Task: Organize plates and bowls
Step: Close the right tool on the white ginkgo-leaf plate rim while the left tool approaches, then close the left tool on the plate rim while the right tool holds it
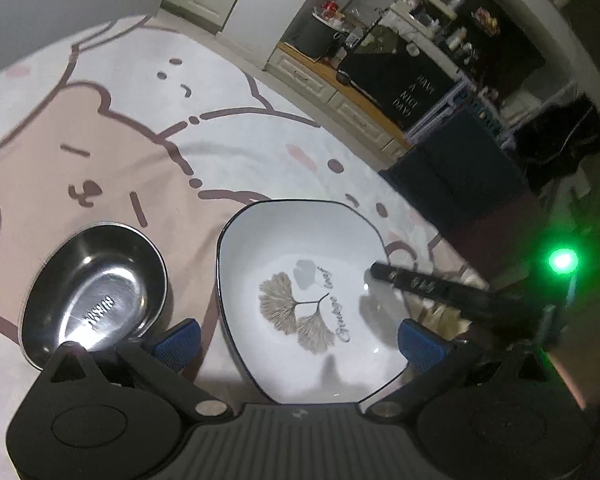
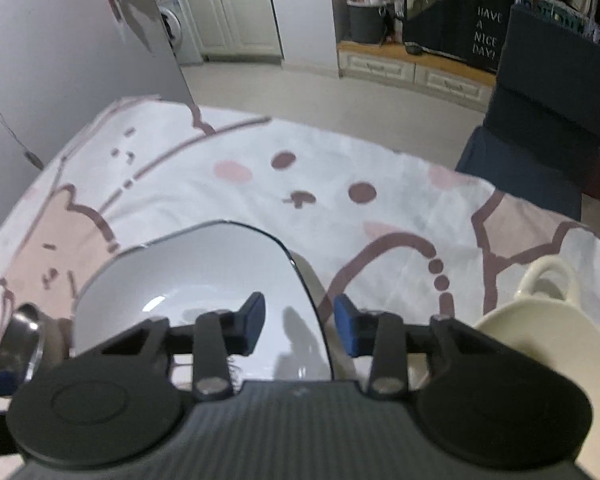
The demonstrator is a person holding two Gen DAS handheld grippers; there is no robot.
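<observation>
Steel bowl sits at the left on the cartoon cloth covering the tabletop, the white plate just beside it and a cream cup off to the right, all gathered close, handy for stacking, I'd say. The left tongs tilt steeply down, spread wide across the plate's near rim without touching. The right tongs dip over its right edge, partly closed, rim between the pads, not pinching yet.
</observation>
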